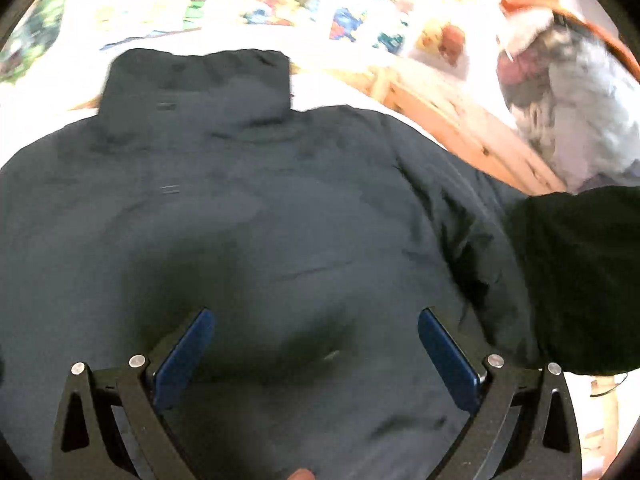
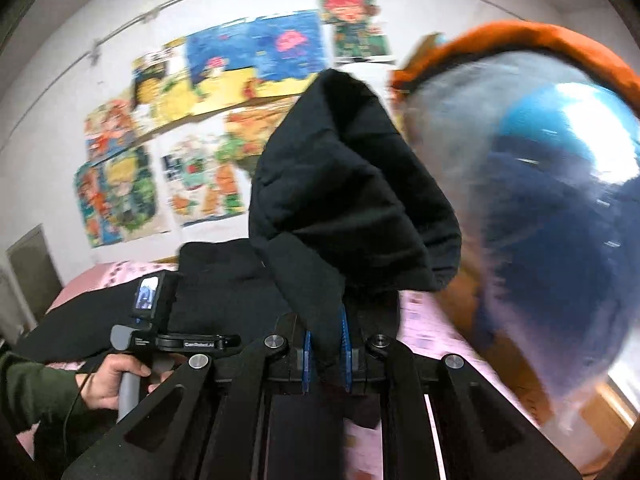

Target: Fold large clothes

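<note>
Jacket: a large dark padded jacket [image 1: 248,200] lies flat on the bed, back side up, its stand-up collar [image 1: 200,80] at about 11 o'clock in the left wrist view; it fills most of that view.
Sleeve: one sleeve [image 2: 352,200] is lifted off the bed and hangs in a loose cone in front of the right wrist camera, cuff end uppermost at 12 o'clock. Judging by the task, it is held up so it can be carried across the body of the jacket.
Right gripper: the right gripper [image 2: 326,350] has its blue pads [image 2: 307,354] pressed together on a pinch of sleeve fabric, a firm clamp on a thin fold.
Left gripper: the left gripper [image 1: 316,344] hovers over the lower back of the jacket at 6 o'clock, jaws wide apart, nothing between them; probably ready to pin or smooth the cloth.
Hand: the person's left hand [image 2: 116,380], in a green cuff, grips the left tool's handle at 8 o'clock in the right wrist view.
Fabric: matte, soft, lightly quilted, with shallow wrinkles; thick enough to hold puffy folds instead of sharp creases.
Bed: a pale pink printed sheet [image 2: 424,336] over a wooden frame [image 1: 460,128] at 2 o'clock.
Surroundings: bright posters [image 2: 224,92] on the white wall; a blurred heap [image 1: 568,92] of other clothes at 2 o'clock in the left wrist view.
</note>
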A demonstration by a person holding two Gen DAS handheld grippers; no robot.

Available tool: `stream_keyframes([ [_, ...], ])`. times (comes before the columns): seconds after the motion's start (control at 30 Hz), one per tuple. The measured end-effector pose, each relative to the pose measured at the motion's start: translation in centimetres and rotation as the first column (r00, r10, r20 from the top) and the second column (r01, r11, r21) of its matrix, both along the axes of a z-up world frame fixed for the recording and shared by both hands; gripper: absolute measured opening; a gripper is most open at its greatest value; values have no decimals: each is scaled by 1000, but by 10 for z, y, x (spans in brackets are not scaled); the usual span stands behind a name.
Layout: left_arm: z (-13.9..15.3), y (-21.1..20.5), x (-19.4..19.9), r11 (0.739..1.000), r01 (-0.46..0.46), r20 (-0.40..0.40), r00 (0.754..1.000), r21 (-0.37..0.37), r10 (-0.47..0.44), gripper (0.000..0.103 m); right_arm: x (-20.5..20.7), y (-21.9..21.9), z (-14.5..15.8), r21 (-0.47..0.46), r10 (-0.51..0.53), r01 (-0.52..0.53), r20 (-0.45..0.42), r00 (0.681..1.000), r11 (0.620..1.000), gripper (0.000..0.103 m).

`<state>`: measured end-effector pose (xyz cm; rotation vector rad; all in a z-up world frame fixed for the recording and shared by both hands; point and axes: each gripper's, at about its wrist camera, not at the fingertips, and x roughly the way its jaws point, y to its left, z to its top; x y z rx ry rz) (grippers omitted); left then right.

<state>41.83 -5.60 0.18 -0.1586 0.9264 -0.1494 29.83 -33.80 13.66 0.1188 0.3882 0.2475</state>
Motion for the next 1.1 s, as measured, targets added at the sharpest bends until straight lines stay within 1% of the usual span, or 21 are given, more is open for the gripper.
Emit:
stream_keyframes([
  [0.07,9,37,-19,998,-54,13,998,-12,54,103,7,33,3,-6,59,-59,-15,998,998,11],
  [0.17,21,91,-44,987,-156,51,986,-32,158,103,14,71,-10,-9,139,-140,-67,988,990,11],
  [0.2,23,106,-51,982,-183,61,981,-37,185,103,17,84,-12,-14,164,-166,-81,983,986,11],
  [0.23,27,129,-61,974,-221,75,972,-45,224,103,20,100,-16,-25,192,-195,-97,977,980,11],
  [0.33,29,177,-81,951,-300,97,947,-76,307,103,25,142,-33,-56,263,-273,-146,954,960,11],
  [0.4,28,203,-93,937,-328,96,935,-124,340,102,26,163,-47,-75,300,-317,-178,937,946,11],
  [0.47,26,225,-101,920,-345,84,927,-187,365,102,28,192,-62,-104,334,-361,-215,918,927,11],
  [0.5,24,235,-105,910,-347,76,925,-228,372,102,29,198,-66,-112,343,-374,-228,911,920,11],
  [0.53,22,243,-107,899,-344,70,924,-270,375,102,29,209,-73,-122,355,-392,-248,902,912,11],
  [0.63,14,255,-109,871,-335,41,927,-360,374,101,29,231,-92,-147,371,-430,-310,875,891,11],
  [0.73,4,253,-102,847,-320,2,935,-424,354,102,26,247,-107,-177,381,-464,-363,850,868,14],
  [0.77,1,254,-104,842,-313,-7,938,-440,345,102,25,252,-109,-183,388,-479,-377,841,859,18],
  [0.8,-2,254,-105,835,-303,-22,944,-459,330,101,24,255,-112,-186,401,-500,-396,826,846,25],
  [0.83,-6,252,-104,830,-286,-33,951,-479,308,101,19,257,-115,-174,425,-529,-416,804,831,30],
  [0.87,-7,249,-106,826,-270,-39,956,-494,289,101,19,257,-114,-159,443,-546,-423,790,822,43],
  [0.9,-9,246,-105,823,-250,-44,963,-510,265,102,14,255,-113,-133,476,-573,-424,770,809,54],
  [0.93,-13,239,-102,820,-207,-47,975,-533,216,101,9,253,-110,-115,502,-593,-420,756,797,58],
  [1.0,-17,231,-104,822,-164,-53,986,-545,161,101,-3,245,-108,-94,555,-639,-412,723,763,66],
  [1.03,-21,222,-101,825,-138,-61,990,-548,125,101,-13,241,-107,-96,579,-663,-408,706,742,68],
  [1.1,-25,213,-97,836,-127,-80,992,-533,100,102,-26,233,-108,-113,596,-684,-403,695,721,71],
])
